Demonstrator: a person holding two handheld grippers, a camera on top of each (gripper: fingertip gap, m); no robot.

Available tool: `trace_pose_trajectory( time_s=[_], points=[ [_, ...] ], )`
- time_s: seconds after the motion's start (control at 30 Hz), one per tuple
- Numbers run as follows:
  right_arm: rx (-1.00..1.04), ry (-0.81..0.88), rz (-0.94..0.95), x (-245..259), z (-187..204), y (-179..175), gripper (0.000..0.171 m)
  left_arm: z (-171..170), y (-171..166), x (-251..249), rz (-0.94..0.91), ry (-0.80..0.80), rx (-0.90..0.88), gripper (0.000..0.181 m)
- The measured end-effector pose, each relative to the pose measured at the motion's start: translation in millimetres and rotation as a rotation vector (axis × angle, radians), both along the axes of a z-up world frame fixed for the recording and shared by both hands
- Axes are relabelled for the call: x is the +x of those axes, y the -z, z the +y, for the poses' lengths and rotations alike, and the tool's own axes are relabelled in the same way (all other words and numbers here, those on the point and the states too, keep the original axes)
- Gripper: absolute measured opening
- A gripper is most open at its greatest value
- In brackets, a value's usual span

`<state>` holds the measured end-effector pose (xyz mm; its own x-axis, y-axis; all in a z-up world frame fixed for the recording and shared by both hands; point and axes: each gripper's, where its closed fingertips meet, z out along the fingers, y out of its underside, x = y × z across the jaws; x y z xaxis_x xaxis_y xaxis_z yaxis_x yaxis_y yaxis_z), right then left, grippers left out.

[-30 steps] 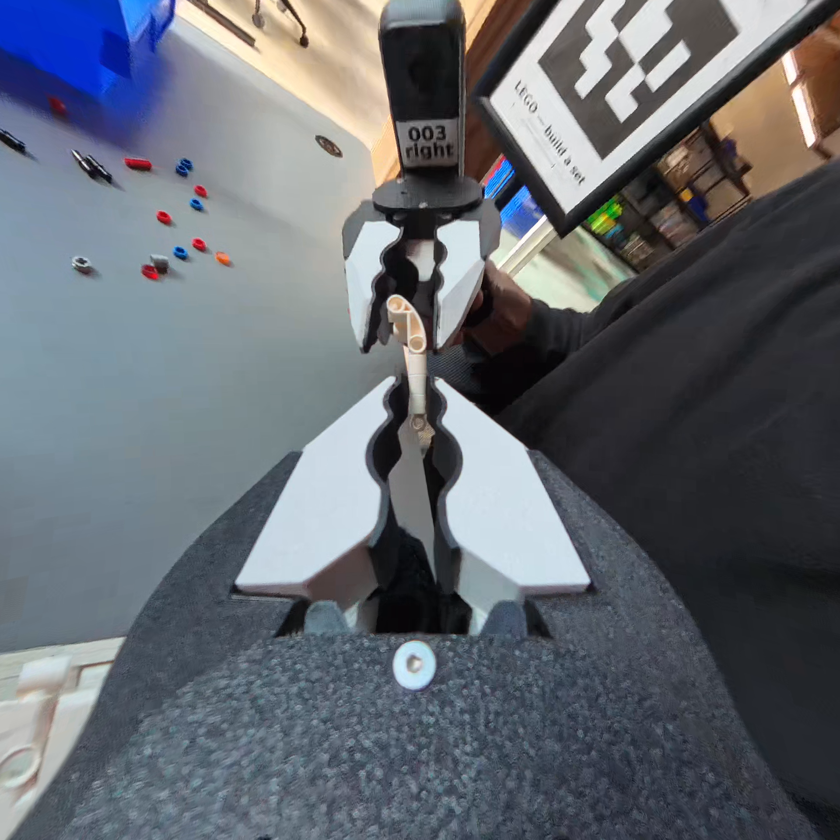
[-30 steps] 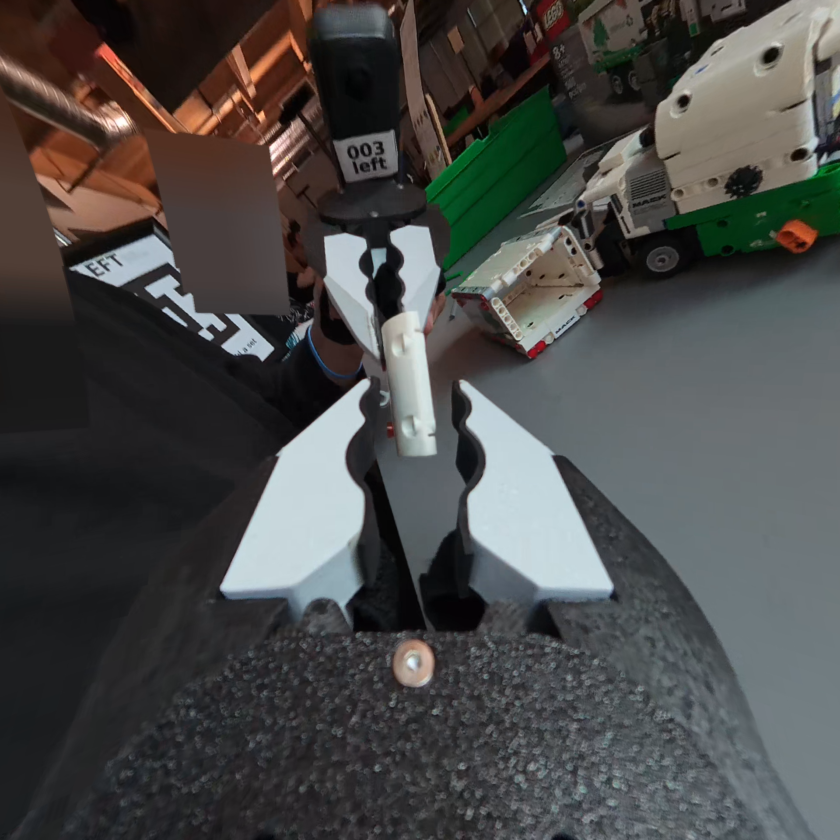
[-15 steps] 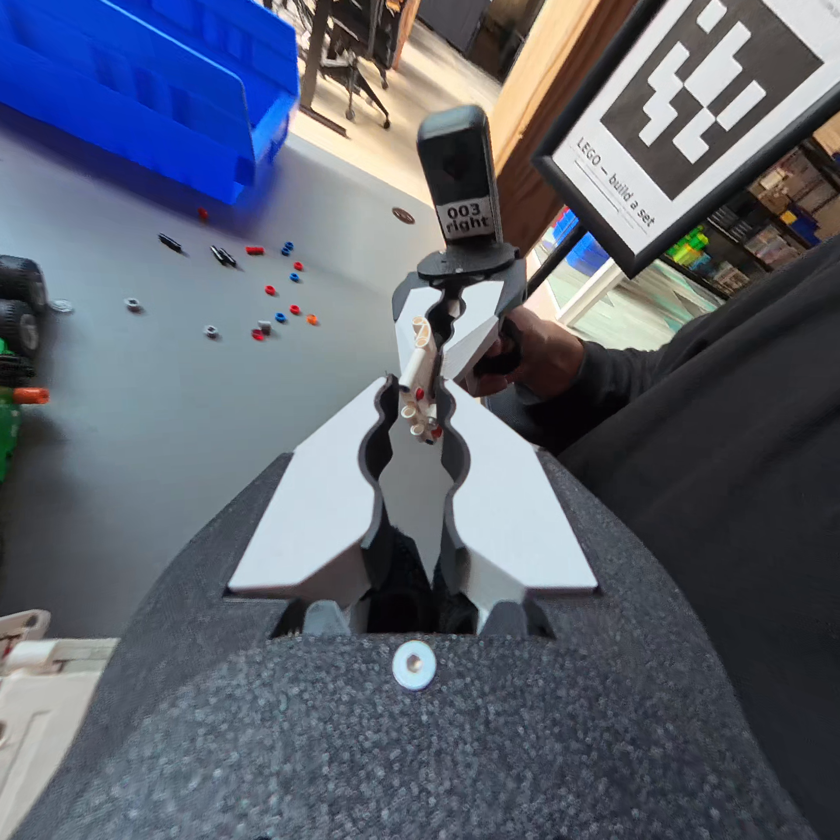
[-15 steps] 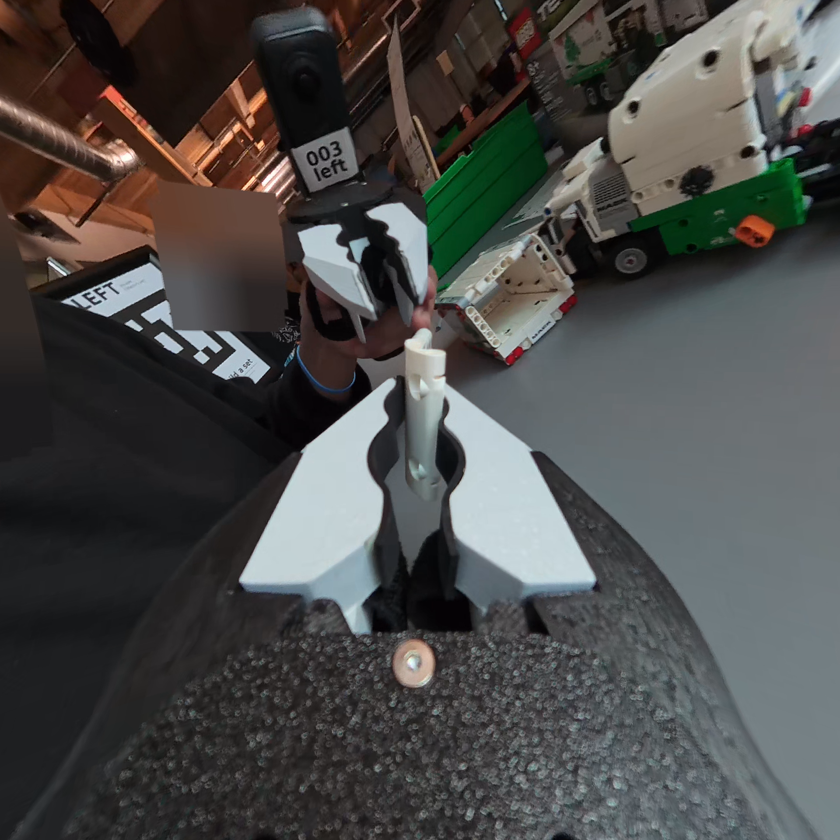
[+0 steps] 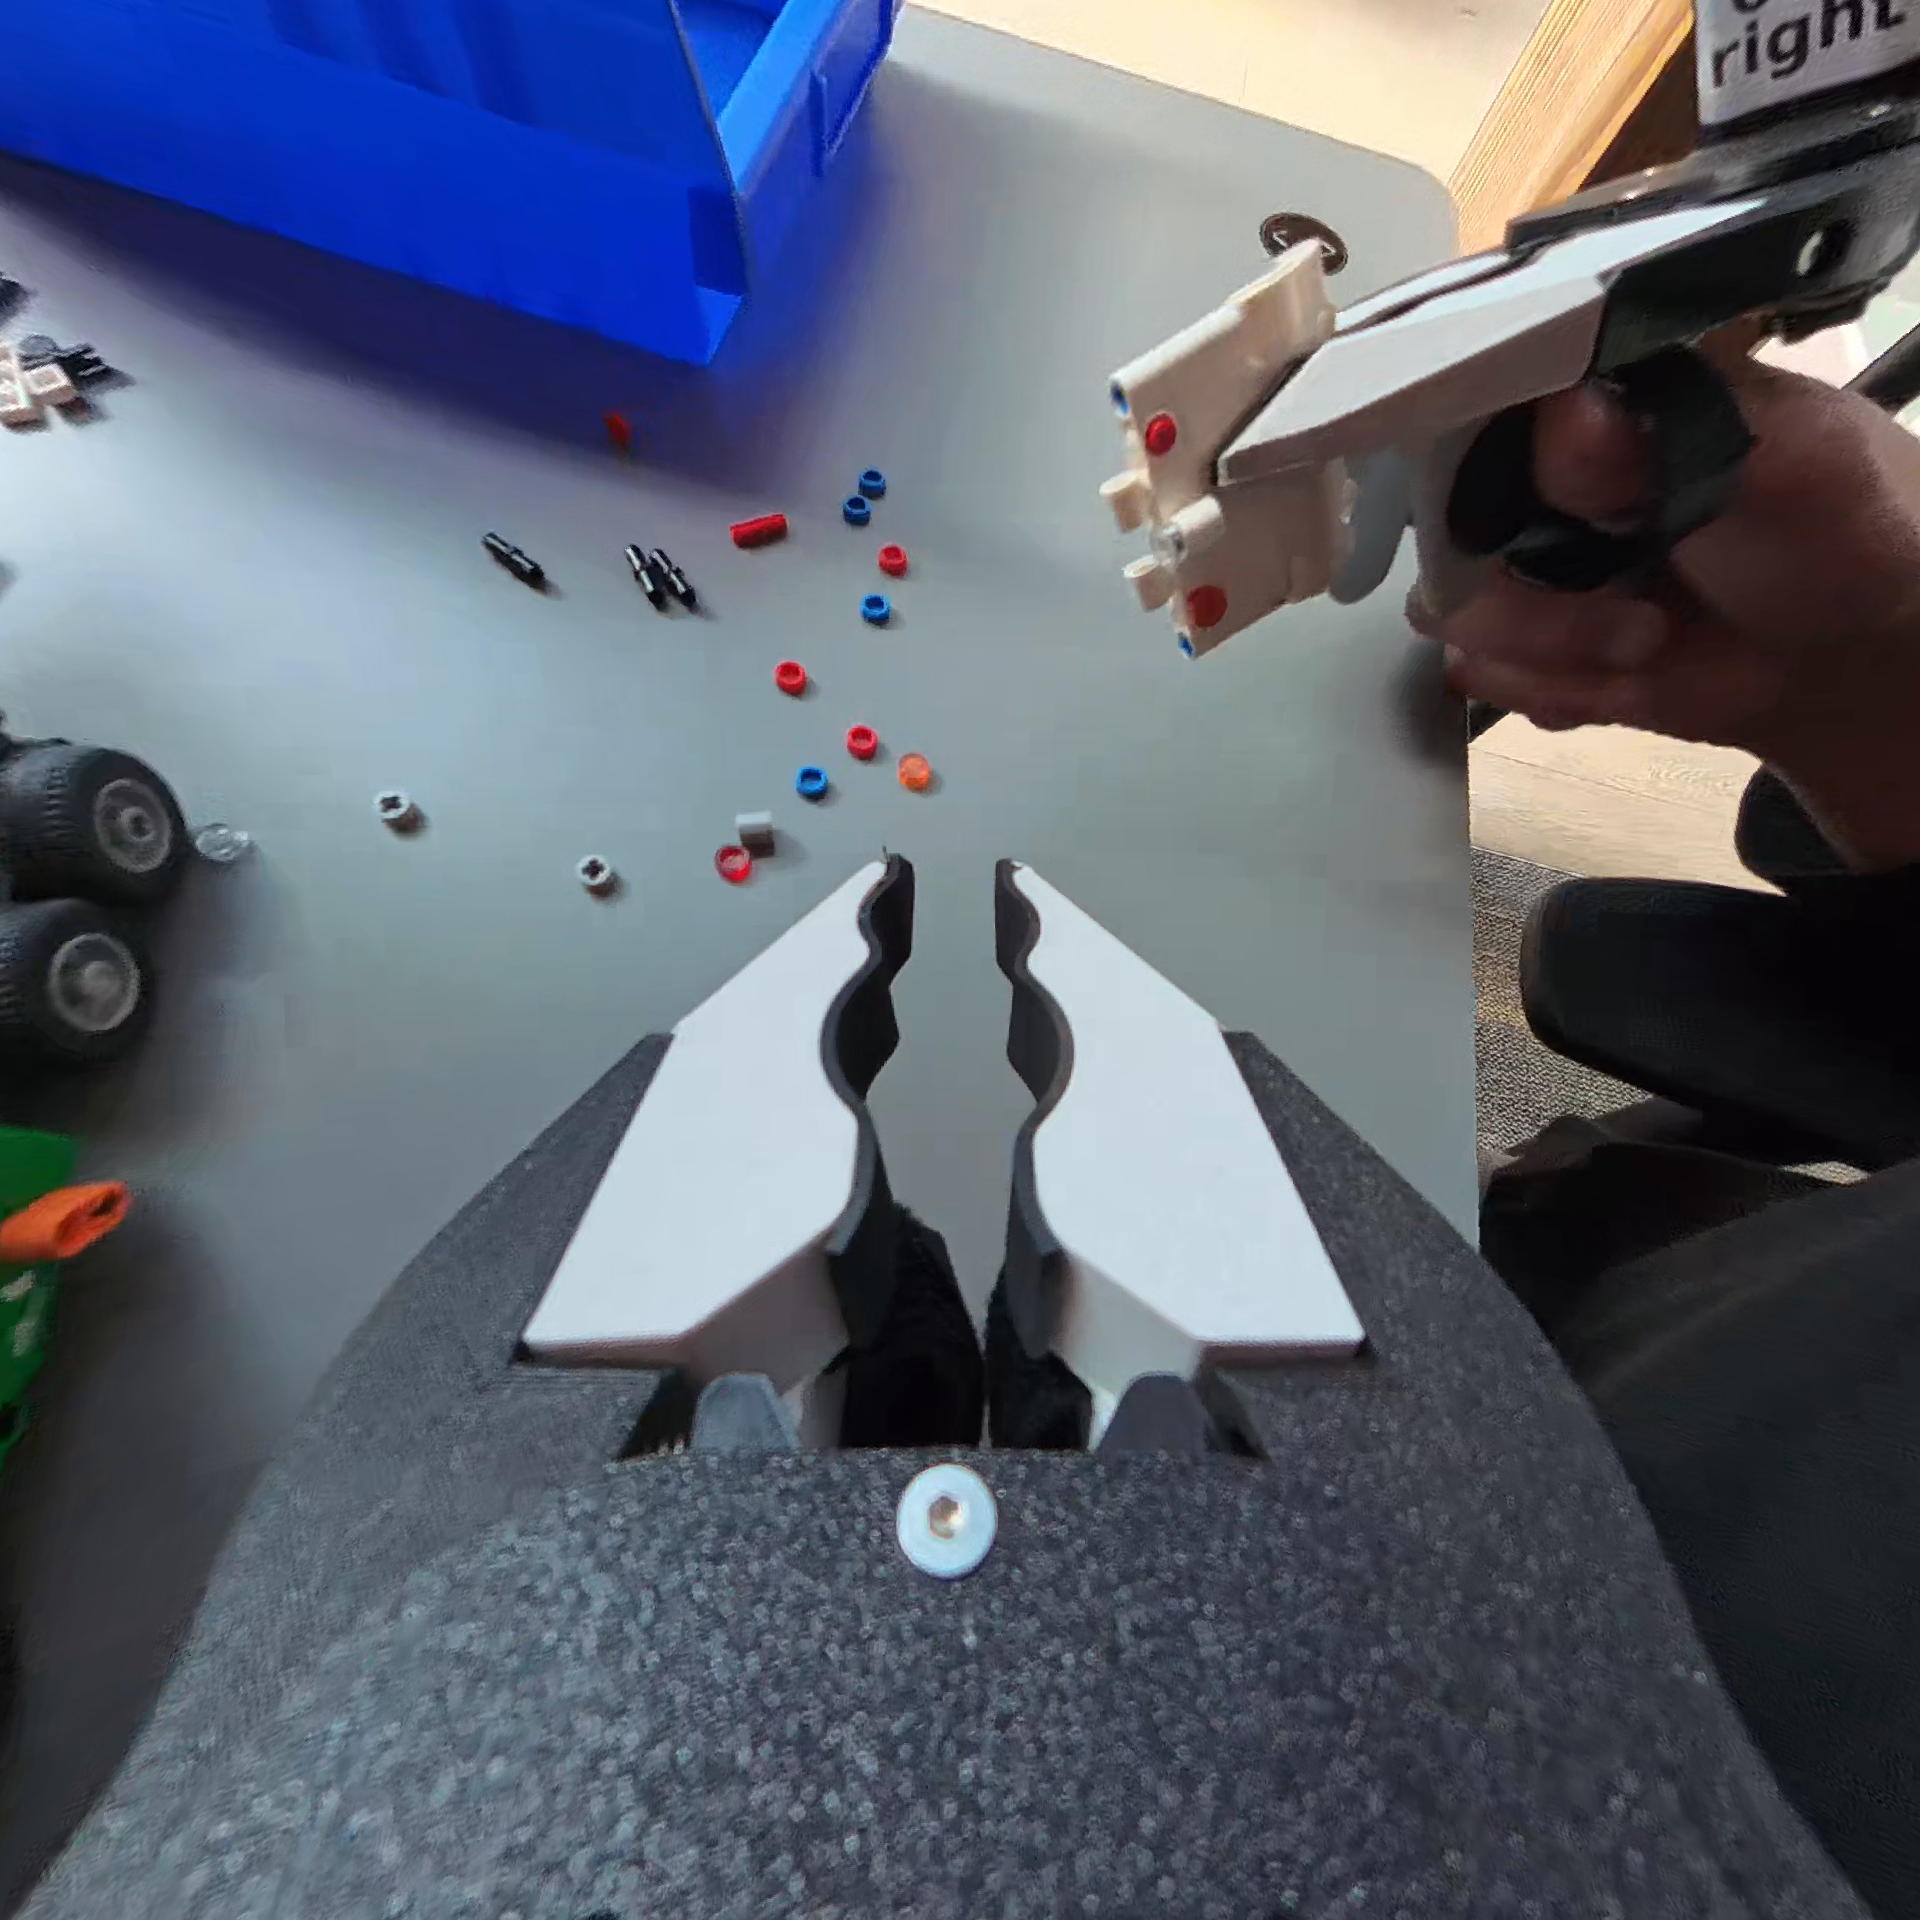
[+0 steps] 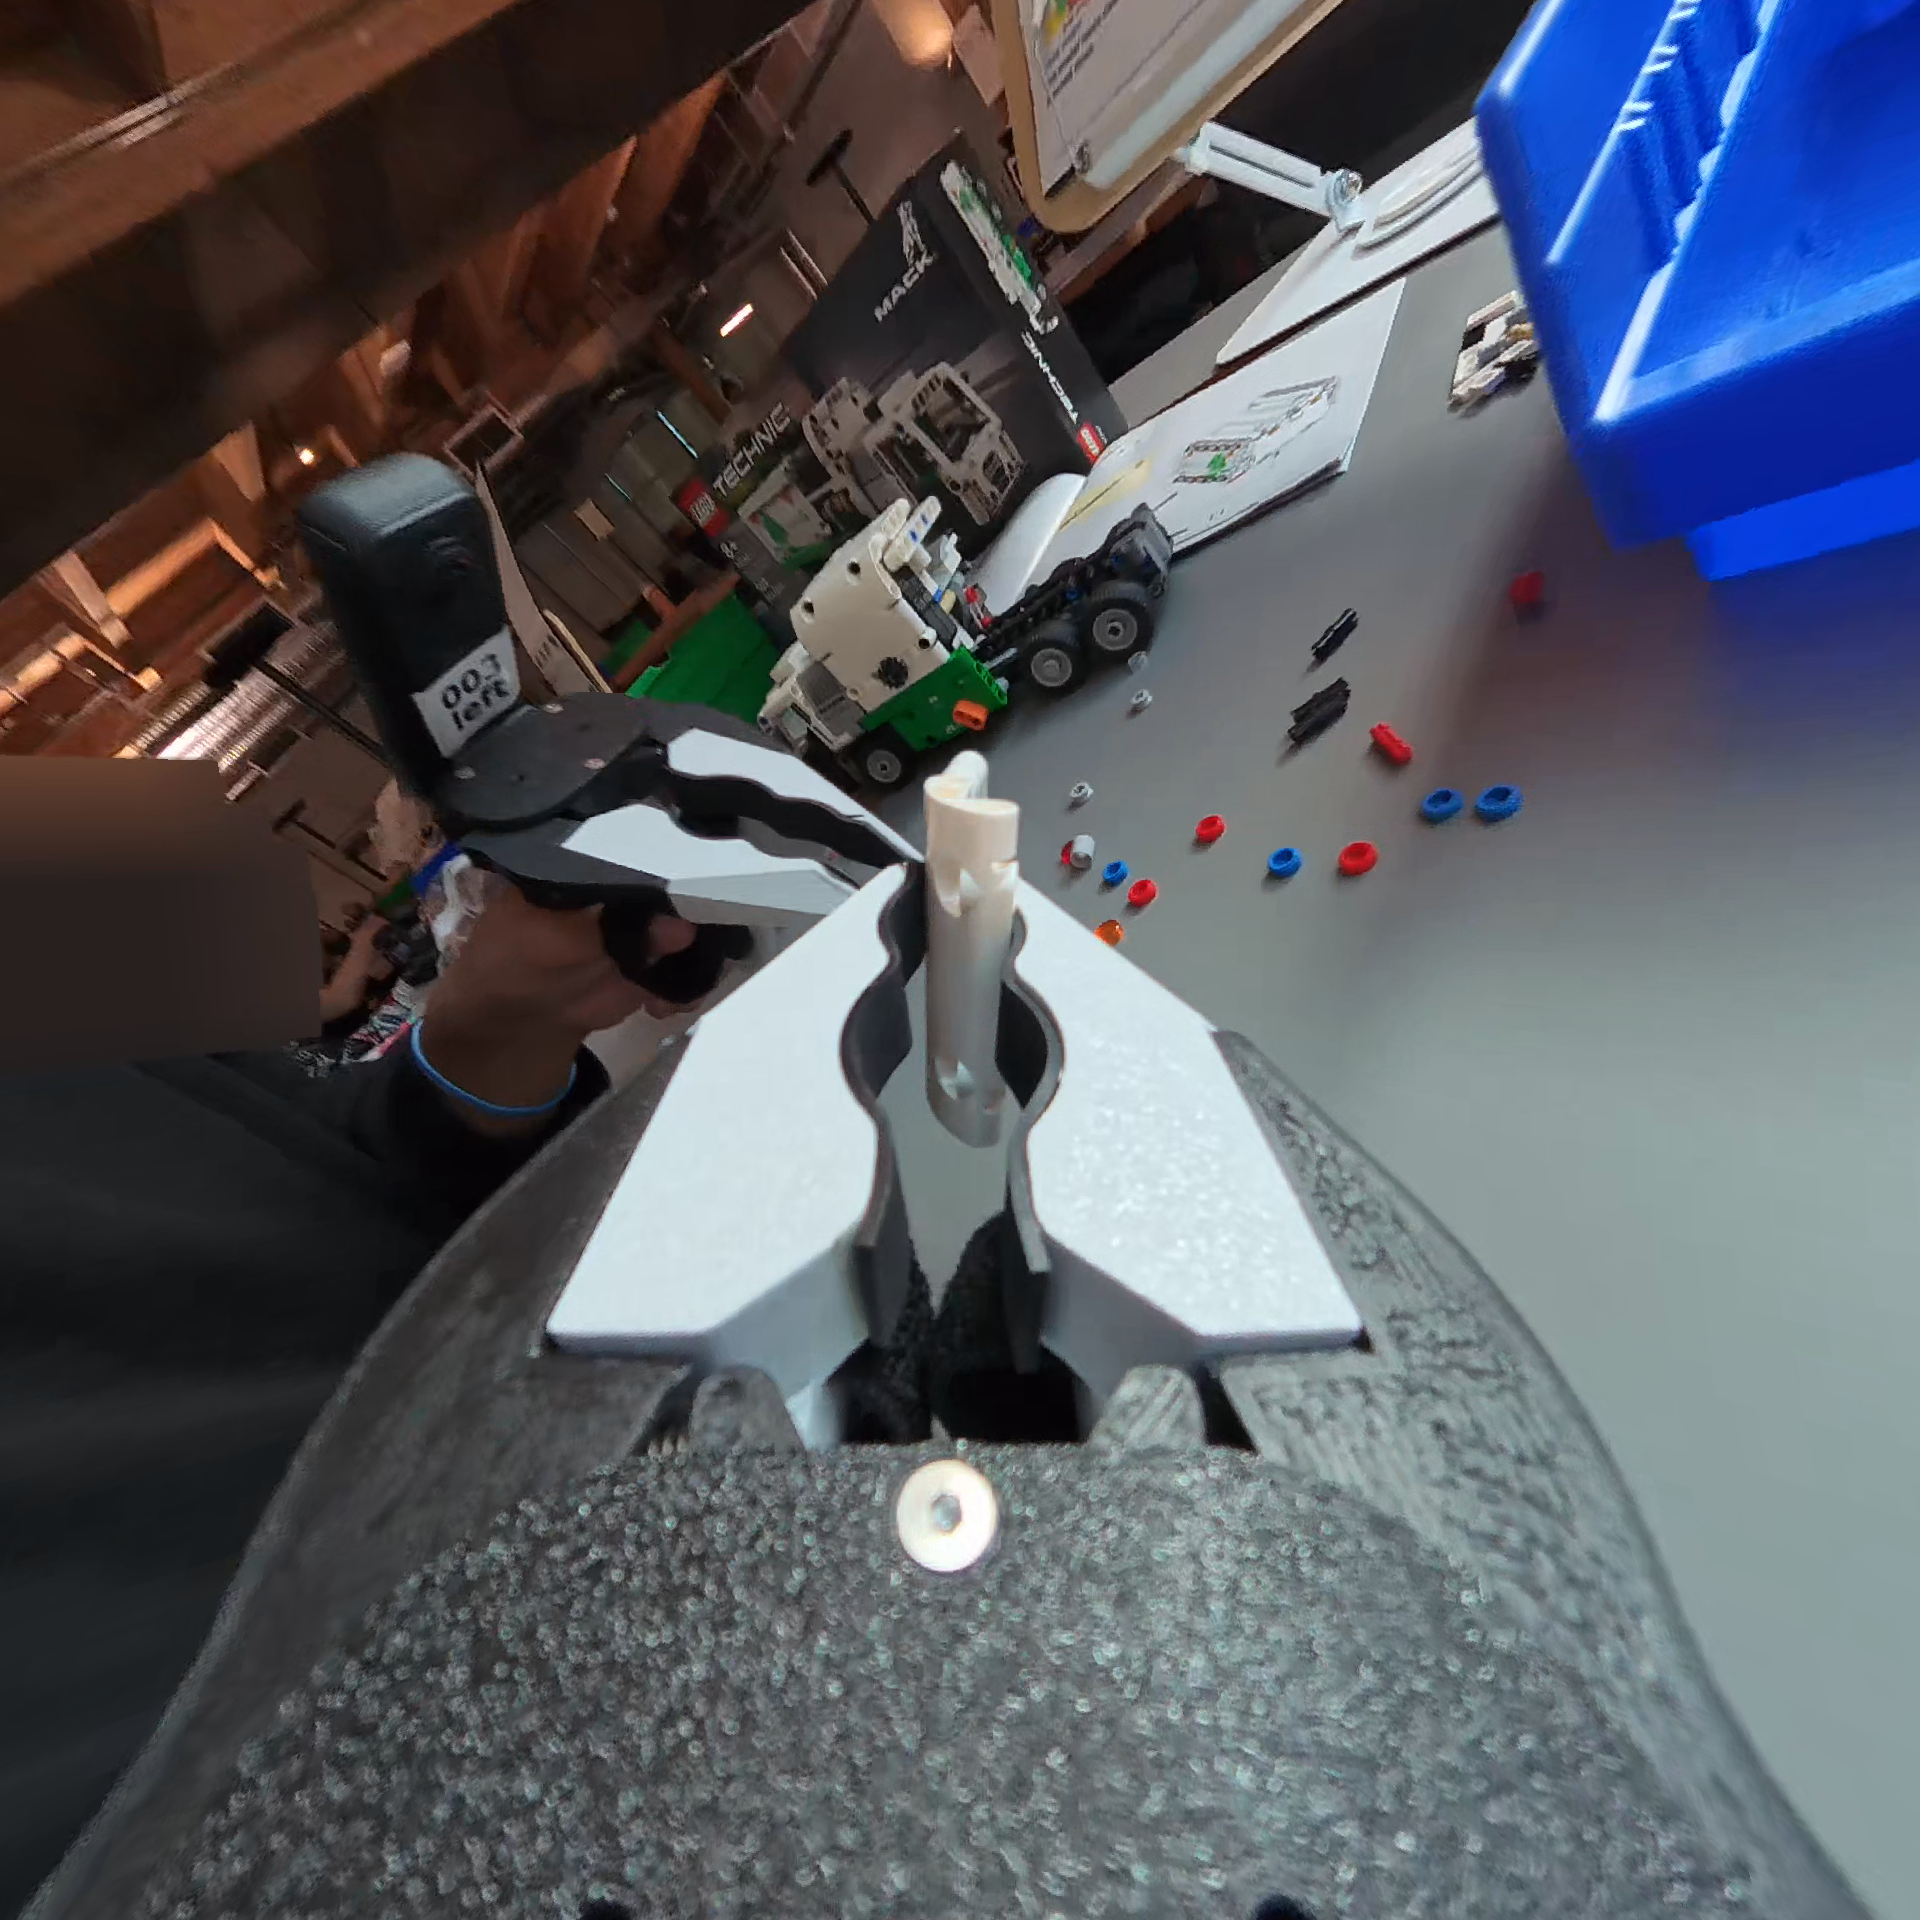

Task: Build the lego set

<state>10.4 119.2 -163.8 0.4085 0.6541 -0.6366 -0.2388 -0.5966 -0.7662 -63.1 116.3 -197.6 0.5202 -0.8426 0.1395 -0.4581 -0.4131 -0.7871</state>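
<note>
Bare grey table [image 5: 1143,790] lies open ahead of the left gripper [image 5: 954,883], its jaws apart and empty; scattered round studs [image 5: 862,742] and black pins [image 5: 661,577] litter the left; blue bin [image 5: 520,177] blocks the far side; truck wheels [image 5: 94,821] crowd the left edge; right gripper [image 5: 1236,457], clamping a white panel assembly [image 5: 1216,499], hangs over the right edge

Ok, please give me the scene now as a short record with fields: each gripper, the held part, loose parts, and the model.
left gripper: open, empty, over the grey table
right gripper: shut on the white panel piece
white panel piece: carries red and blue pins, held in the air
loose parts: small red and blue pins, black pins
truck model: white and green, on the table
blue bin: behind the pins
</note>
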Motion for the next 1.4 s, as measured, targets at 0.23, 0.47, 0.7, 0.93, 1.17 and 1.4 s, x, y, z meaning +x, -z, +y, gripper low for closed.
trace_pose_trajectory(
  time_s=[0.23, 0.47, 0.7, 0.93, 1.17, 1.4],
  points=[
    [-0.033, -0.022, 0.043, 3, -2, 1, 0.008, 22, 24, 28, 0.113, -0.002, 0.017, 0.012],
    [-0.080, -0.045, 0.141, 8, -3, -3, 0.008, 27, 38, 35, 0.164, 0.001, 0.017, 0.012],
    [-0.111, -0.036, 0.144, 8, 0, 0, 0.007, 24, 38, 34, 0.183, 0.063, 0.044, 0.005],
    [-0.261, -0.110, 0.045, -21, -6, 21, 0.008, 6, -36, 33, 0.011, 0.186, 0.376, 0.005],
    [-0.392, -0.259, 0.171, -60, -29, 15, 0.008, -15, -33, 22, 0.056, 0.283, 0.356, 0.005],
    [-0.403, -0.227, 0.208, -64, -29, 13, 0.008, -20, -36, 13, 0.091, 0.272, 0.368, 0.005]
  ],
)
